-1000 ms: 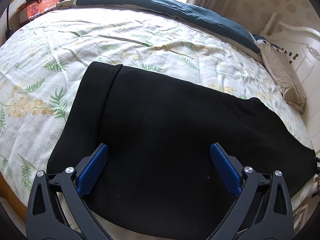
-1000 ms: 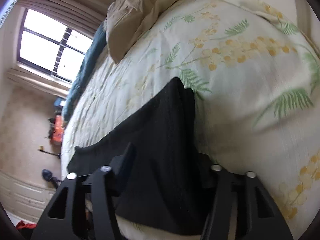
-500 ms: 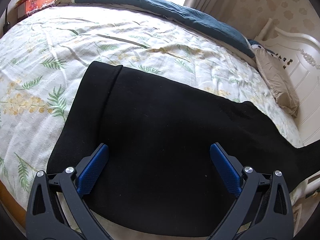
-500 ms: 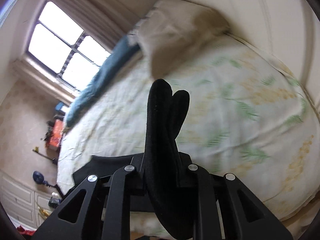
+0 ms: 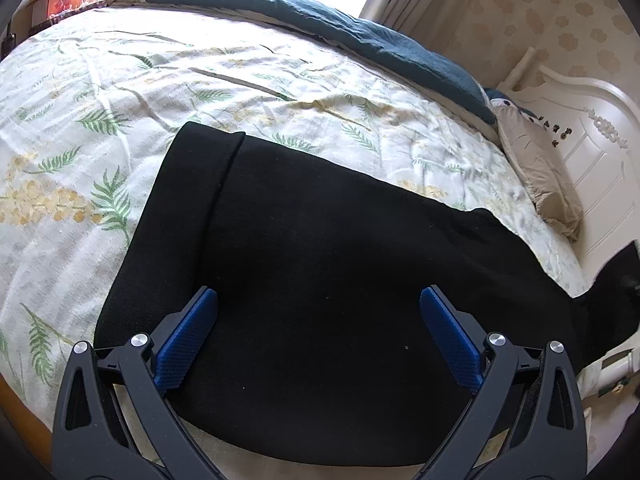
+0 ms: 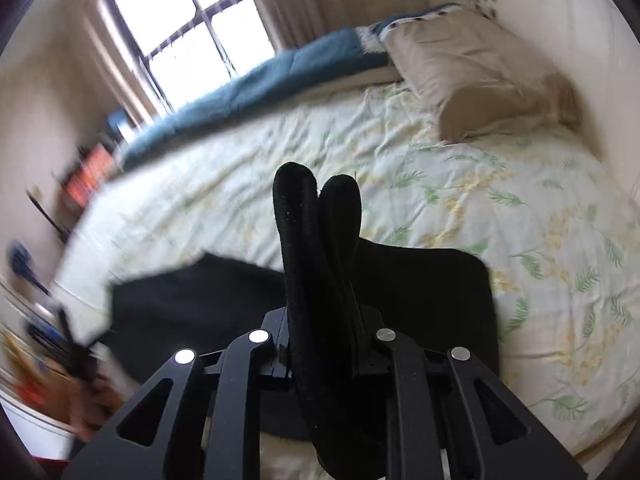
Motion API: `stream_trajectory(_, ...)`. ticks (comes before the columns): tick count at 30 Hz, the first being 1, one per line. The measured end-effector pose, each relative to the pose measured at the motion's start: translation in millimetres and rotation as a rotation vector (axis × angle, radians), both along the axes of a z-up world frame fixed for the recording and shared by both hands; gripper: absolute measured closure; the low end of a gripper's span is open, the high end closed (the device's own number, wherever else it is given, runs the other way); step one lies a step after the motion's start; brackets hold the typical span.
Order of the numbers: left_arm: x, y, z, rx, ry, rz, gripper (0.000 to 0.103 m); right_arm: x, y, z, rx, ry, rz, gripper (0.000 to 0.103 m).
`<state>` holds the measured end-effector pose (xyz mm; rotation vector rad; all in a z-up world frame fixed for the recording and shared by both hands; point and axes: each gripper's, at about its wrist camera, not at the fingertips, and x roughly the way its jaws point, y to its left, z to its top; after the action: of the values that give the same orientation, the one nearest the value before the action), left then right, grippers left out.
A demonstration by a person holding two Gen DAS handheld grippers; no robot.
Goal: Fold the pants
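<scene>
Black pants point(image 5: 320, 264) lie flat across a bed with a leaf-print sheet point(image 5: 120, 92), the waistband to the left. My left gripper point(image 5: 319, 334) is open just above the near part of the pants and holds nothing; its blue pads point(image 5: 186, 338) stand wide apart. My right gripper point(image 6: 320, 336) is shut on the leg end of the pants point(image 6: 316, 240) and holds it lifted off the bed, the cloth sticking up as two folded lobes between the fingers. The raised leg end also shows at the far right of the left wrist view point(image 5: 616, 280).
A beige pillow point(image 6: 480, 76) and a dark teal quilt point(image 5: 340, 28) lie along the far side of the bed. A white headboard point(image 5: 592, 140) stands at the right. A window point(image 6: 188, 28) is behind the bed. A wooden bed edge point(image 5: 24, 400) runs near me.
My right gripper has closed on the pants' leg end, lifted it off the bed and swung toward the middle. The left gripper has stayed open in place.
</scene>
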<state>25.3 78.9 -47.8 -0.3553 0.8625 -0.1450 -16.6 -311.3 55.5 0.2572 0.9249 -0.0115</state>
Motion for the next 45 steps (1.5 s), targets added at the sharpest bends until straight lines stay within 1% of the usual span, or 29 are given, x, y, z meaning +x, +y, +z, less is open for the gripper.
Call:
stream_trajectory(2, -1, 2, 0, -0.017, -0.004, -0.001, 0.003, 11, 31, -24, -0.084, 0.043, 0.025, 0.085)
stream_trajectory(4, -1, 4, 0, -0.030, -0.006, -0.002, 0.003, 19, 55, -47, -0.182, 0.075, 0.018, 0.085)
stream_trajectory(6, -1, 5, 0, -0.041, -0.007, -0.002, 0.003, 26, 72, -67, -0.236, 0.101, 0.011, 0.085)
stream_trajectory(8, -1, 6, 0, -0.050, -0.009, -0.002, 0.003, 32, 77, -82, -0.269, 0.118, -0.004, 0.084)
stream_trajectory(10, -1, 6, 0, -0.054, -0.010, -0.003, 0.003, 35, 82, -95, -0.277, 0.128, -0.016, 0.084)
stream_trajectory(13, -1, 6, 0, -0.053, -0.012, -0.003, 0.003, 32, 88, -102, -0.289, 0.119, -0.026, 0.083)
stream_trajectory(14, -1, 6, 0, -0.050, -0.014, -0.003, 0.003, 30, 89, -102, -0.281, 0.107, -0.035, 0.079)
stream_trajectory(16, -1, 6, 0, -0.047, -0.013, -0.001, 0.003, 26, 88, -103, -0.213, 0.093, -0.046, 0.073)
stream_trajectory(18, 0, 7, 1, -0.042, -0.012, 0.000, 0.003, 23, 89, -102, -0.127, 0.072, -0.043, 0.057)
stream_trajectory(19, 0, 7, 1, -0.040, -0.012, 0.001, 0.003, 21, 89, -101, -0.071, 0.058, -0.029, 0.055)
stream_trajectory(21, 0, 7, 2, -0.042, -0.011, 0.001, 0.003, 18, 95, -102, 0.005, 0.055, 0.008, 0.054)
stream_trajectory(22, 0, 7, 2, -0.043, -0.011, 0.001, 0.003, 17, 97, -104, 0.061, 0.056, 0.029, 0.054)
stream_trajectory(23, 0, 6, 2, -0.043, -0.012, 0.002, 0.003, 16, 99, -106, 0.088, 0.055, 0.041, 0.050)
stream_trajectory(26, 0, 6, 1, -0.043, -0.012, 0.002, 0.003, 14, 106, -108, 0.089, 0.032, 0.058, 0.047)
stream_trajectory(28, 0, 5, 1, -0.036, -0.013, 0.000, 0.003, 13, 109, -112, 0.168, 0.030, 0.073, 0.044)
stream_trajectory(29, 0, 5, 1, -0.032, -0.014, -0.001, 0.003, 12, 111, -112, 0.176, 0.019, 0.071, 0.040)
stream_trajectory(31, 0, 5, 1, -0.032, -0.015, -0.001, 0.003, 10, 113, -111, 0.164, 0.009, 0.087, 0.040)
stream_trajectory(32, 0, 5, 1, -0.032, -0.014, -0.001, 0.003, 8, 113, -109, 0.176, 0.003, 0.092, 0.040)
stream_trajectory(35, -1, 5, 1, -0.033, -0.014, -0.003, 0.003, -10, 96, -92, 0.314, -0.064, 0.097, 0.040)
stream_trajectory(36, 0, 5, 1, -0.035, -0.014, -0.006, 0.003, -19, 86, -84, 0.341, -0.099, 0.082, 0.040)
stream_trajectory(38, 0, 5, 0, -0.035, -0.014, -0.010, 0.003, -45, 54, -61, 0.370, -0.201, 0.016, 0.040)
stream_trajectory(40, -1, 4, 0, -0.032, -0.015, -0.012, 0.003, -76, 12, -42, 0.372, -0.297, -0.092, 0.039)
stream_trajectory(42, -1, 3, 0, -0.025, -0.017, -0.011, 0.003, -107, -38, -35, 0.356, -0.363, -0.235, 0.036)
stream_trajectory(44, -1, 2, -1, -0.018, -0.020, -0.008, 0.003, -131, -83, -47, 0.376, -0.352, -0.389, 0.036)
stream_trajectory(45, -1, 2, -1, -0.015, -0.022, -0.007, 0.003, -140, -107, -62, 0.432, -0.323, -0.448, 0.036)
